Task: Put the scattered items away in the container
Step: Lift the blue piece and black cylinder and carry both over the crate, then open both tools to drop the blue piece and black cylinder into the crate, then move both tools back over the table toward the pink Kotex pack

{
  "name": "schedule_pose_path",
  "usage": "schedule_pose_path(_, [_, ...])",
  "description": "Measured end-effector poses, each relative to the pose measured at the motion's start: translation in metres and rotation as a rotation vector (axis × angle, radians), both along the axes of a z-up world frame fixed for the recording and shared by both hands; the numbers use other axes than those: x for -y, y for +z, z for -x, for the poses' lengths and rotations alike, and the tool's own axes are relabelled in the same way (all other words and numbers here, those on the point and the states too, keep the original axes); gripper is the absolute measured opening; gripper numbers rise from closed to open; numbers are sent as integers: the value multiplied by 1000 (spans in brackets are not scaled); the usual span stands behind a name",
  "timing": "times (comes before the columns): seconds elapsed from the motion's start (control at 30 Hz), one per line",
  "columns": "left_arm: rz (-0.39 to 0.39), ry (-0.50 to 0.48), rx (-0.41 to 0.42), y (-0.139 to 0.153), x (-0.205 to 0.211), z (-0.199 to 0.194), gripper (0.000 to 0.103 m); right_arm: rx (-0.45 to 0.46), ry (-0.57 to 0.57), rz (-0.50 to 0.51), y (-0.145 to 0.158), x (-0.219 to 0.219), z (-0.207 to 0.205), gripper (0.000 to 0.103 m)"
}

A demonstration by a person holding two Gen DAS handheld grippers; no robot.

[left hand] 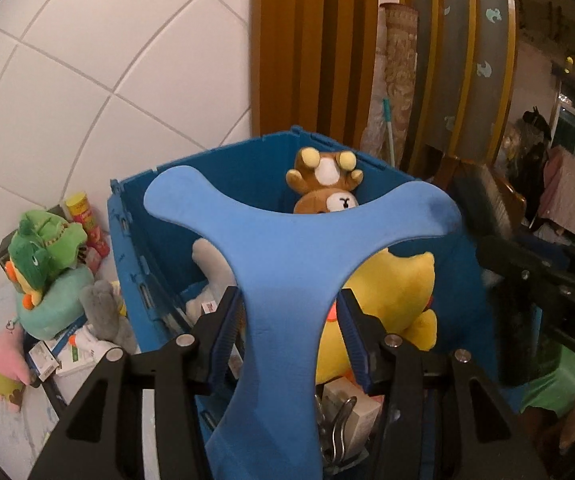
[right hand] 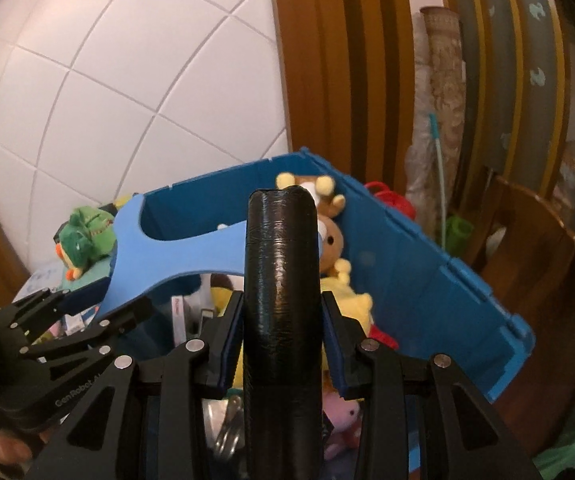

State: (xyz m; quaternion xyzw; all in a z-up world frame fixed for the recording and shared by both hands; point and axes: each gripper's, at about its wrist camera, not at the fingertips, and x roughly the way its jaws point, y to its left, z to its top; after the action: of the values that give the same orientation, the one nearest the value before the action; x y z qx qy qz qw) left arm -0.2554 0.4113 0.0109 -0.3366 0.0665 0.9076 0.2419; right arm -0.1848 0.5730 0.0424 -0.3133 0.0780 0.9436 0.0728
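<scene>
A black cylinder (right hand: pixel 282 304) is gripped upright between the pads of the right gripper (right hand: pixel 282 336), nearest the right wrist lens, above the near edge of the blue crate (right hand: pixel 427 280). One blue three-armed foam piece (left hand: pixel 287 264) is clamped by the left gripper (left hand: pixel 290 332) over the crate's opening. Inside the crate one brown bear plush (left hand: pixel 323 184) lies against the far wall, and one yellow plush (left hand: pixel 387 300) sits in front of it, along with boxes and a metal clip. Left of the crate, one green plush (left hand: pixel 47 248), one pink star plush (left hand: pixel 5 360) and a snack can (left hand: pixel 85 216) are scattered on a pale surface. Behind the crate, white wall tiles and wooden panels are seen.
</scene>
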Motion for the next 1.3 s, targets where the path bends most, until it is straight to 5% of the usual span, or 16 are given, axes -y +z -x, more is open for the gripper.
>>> schedule_pose_path(0.07, [9, 9, -11, -3, 0, -1, 81, -5, -8, -2, 1, -2, 0, 60])
schedule_pose_path(0.13, [12, 15, -20, -4, 0, -3, 82, -8, -8, -7, 1, -3, 0, 72])
schedule_pose_path(0.23, [13, 20, -14, -5, 3, -4, 82, -15, -9, -4, -1, -2, 0, 75])
schedule_pose_path(0.37, [12, 35, -11, -8, 11, -5, 84, -25, -10, 1, -4, -1, 1, 100])
schedule_pose_path(0.83, [24, 289, -36, -26, 139, -25, 93, -91, 116, 64, -10, 72, 1, 103])
schedule_pose_path(1.13, [77, 465, 3, -66, 284, -27, 98, -159, 254, 70, 0, 192, 4, 103])
schedule_pose_path(1.3, [112, 536, 69, -97, 363, -27, 98, -142, 320, 61, -19, 275, 22, 103])
